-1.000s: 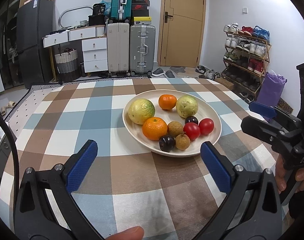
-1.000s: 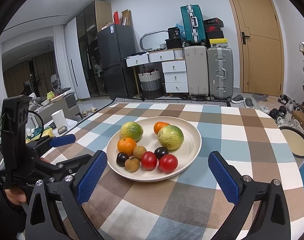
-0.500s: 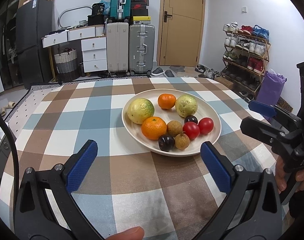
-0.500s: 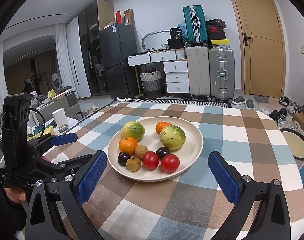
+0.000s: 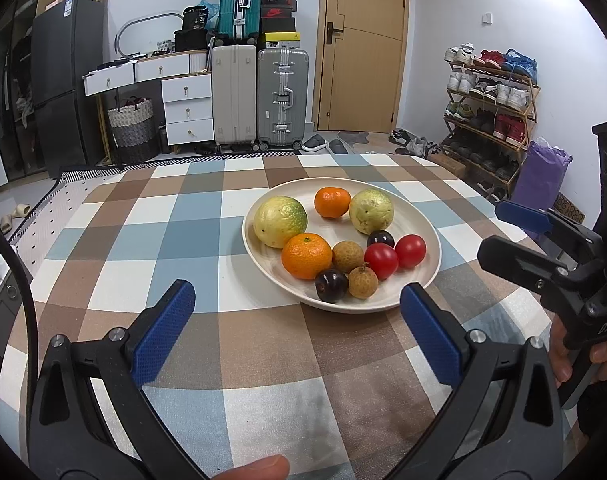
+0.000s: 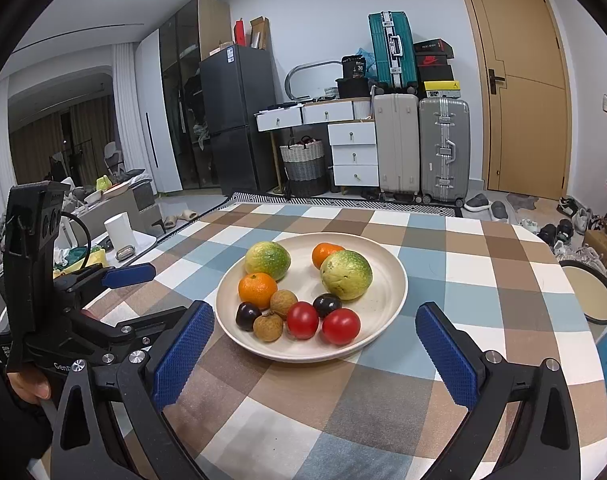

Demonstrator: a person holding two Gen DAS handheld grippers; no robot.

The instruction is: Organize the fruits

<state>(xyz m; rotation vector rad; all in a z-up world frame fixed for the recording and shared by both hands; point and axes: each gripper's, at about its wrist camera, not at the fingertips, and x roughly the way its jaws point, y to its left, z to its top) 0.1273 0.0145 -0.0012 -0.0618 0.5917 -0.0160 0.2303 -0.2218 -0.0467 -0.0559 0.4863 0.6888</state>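
A cream plate (image 5: 427, 220) (image 6: 391, 280) on the checked tablecloth holds two yellow-green guavas (image 5: 280, 221) (image 6: 346, 275), two oranges (image 5: 306, 255) (image 6: 257, 289), two red tomatoes (image 5: 410, 251) (image 6: 341, 325), two dark plums (image 5: 331, 285) (image 6: 247, 315) and two brown longans (image 5: 347, 255) (image 6: 268, 327). My left gripper (image 5: 299, 332) stands open over the cloth just in front of the plate, nothing between its blue pads. My right gripper (image 6: 315, 352) is open too, near the plate's front rim. Each gripper shows at the edge of the other's view, the right one (image 5: 543, 240), the left one (image 6: 115, 292).
The table's far edge (image 5: 263, 158) faces suitcases, white drawers and a door. A shoe rack (image 5: 487, 120) stands to the right. A round stool or tray (image 6: 591, 292) sits below the table's right edge. Bare cloth (image 5: 143, 240) lies left of the plate.
Both views have drifted only slightly; the plate sits a touch nearer and more central in the right wrist view. Both grippers stay open and the fruits have not moved.
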